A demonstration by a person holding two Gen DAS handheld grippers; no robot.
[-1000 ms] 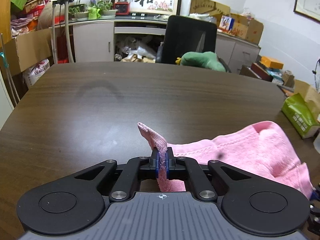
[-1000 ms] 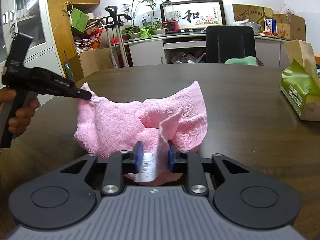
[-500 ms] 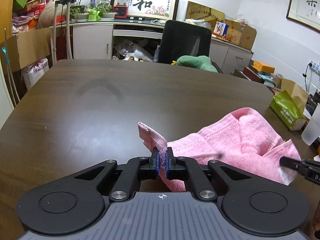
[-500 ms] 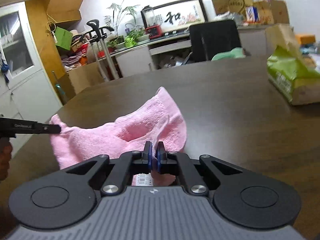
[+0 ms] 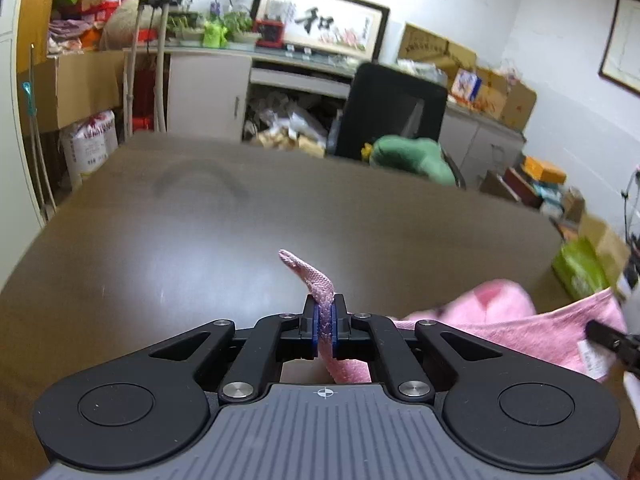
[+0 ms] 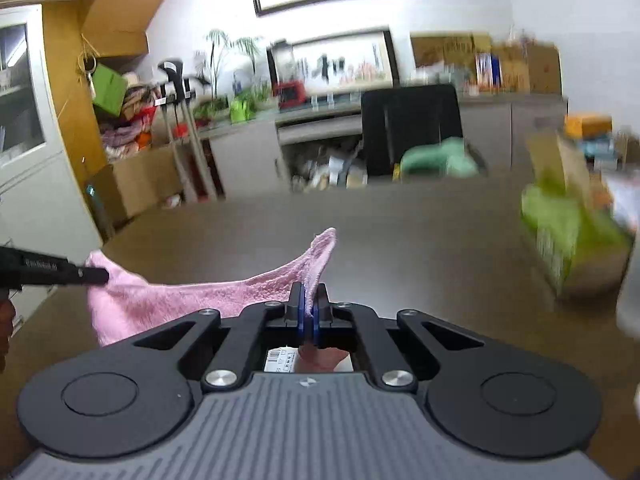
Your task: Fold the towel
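Dark wooden tabletop (image 5: 240,232) stretches bare ahead of both grippers, while the pink towel (image 6: 192,296) hangs stretched between them: the left gripper (image 5: 325,320) is clamped on one corner, the right gripper (image 6: 308,312) on another beside the label. To fold well, I would keep the held edge taut and level. Open room lies ahead; the green bag (image 6: 568,232) to the right gripper's right is the only nearby obstacle.
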